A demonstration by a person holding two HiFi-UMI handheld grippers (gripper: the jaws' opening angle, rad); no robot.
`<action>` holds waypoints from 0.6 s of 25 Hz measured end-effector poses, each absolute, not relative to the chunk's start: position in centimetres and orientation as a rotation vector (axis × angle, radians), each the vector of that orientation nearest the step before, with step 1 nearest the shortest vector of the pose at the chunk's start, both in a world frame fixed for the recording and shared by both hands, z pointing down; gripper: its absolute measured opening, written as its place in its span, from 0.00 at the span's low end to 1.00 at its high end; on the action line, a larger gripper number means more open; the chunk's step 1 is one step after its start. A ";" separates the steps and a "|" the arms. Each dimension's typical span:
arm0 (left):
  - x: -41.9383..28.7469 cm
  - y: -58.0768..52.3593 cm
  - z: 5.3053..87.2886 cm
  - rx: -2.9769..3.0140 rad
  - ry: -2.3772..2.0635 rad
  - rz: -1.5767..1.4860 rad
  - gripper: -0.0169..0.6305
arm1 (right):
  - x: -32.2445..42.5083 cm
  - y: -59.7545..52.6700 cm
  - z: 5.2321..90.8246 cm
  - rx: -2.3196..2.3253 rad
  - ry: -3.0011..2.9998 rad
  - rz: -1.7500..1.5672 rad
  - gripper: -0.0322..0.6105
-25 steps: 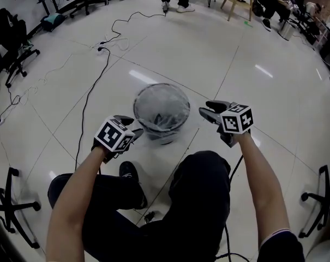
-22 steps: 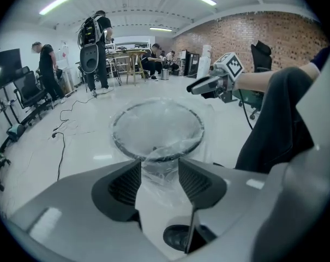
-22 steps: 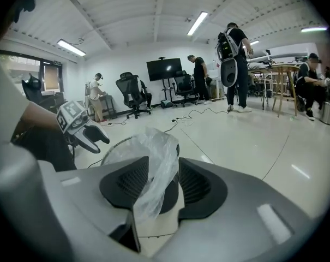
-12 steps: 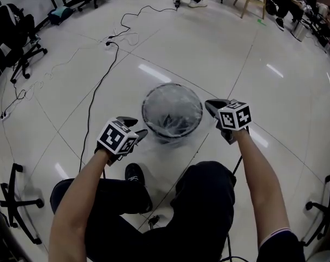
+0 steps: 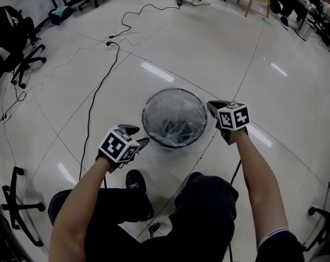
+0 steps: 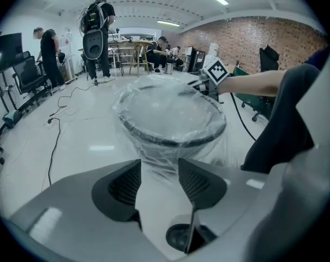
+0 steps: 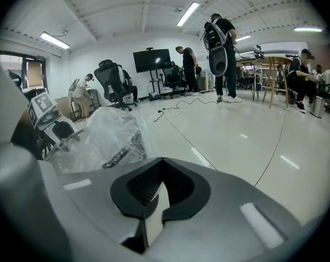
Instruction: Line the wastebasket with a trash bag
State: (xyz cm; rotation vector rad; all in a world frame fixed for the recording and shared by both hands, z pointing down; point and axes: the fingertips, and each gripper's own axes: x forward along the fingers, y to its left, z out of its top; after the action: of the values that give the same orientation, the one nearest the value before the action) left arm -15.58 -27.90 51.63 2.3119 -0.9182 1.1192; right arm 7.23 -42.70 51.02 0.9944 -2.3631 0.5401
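Holds left gripper (image 5: 138, 135) with fingers released just beside wastebasket (image 5: 146, 122) lined with clear trash bag (image 5: 175, 111), right gripper (image 5: 214, 107) with fingers clenched beside opposite rim.

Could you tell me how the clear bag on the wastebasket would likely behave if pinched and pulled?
Probably floppy: the bag is thin clear film, wrinkled and draped over the rim of the wastebasket. Likely very light, so a tug may slide it off the rim. Its glossy surface might slip from a loose pinch.
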 end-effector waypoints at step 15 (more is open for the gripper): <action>-16.0 -28.4 57.0 2.231 -0.865 1.105 0.36 | 7.0 -43.6 58.0 0.934 -2.315 0.653 0.05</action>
State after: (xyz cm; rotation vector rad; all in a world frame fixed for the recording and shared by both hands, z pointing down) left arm -16.03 -28.37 57.00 2.2310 -0.8647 1.1052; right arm 7.03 -43.59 57.95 0.9342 -2.3151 0.6534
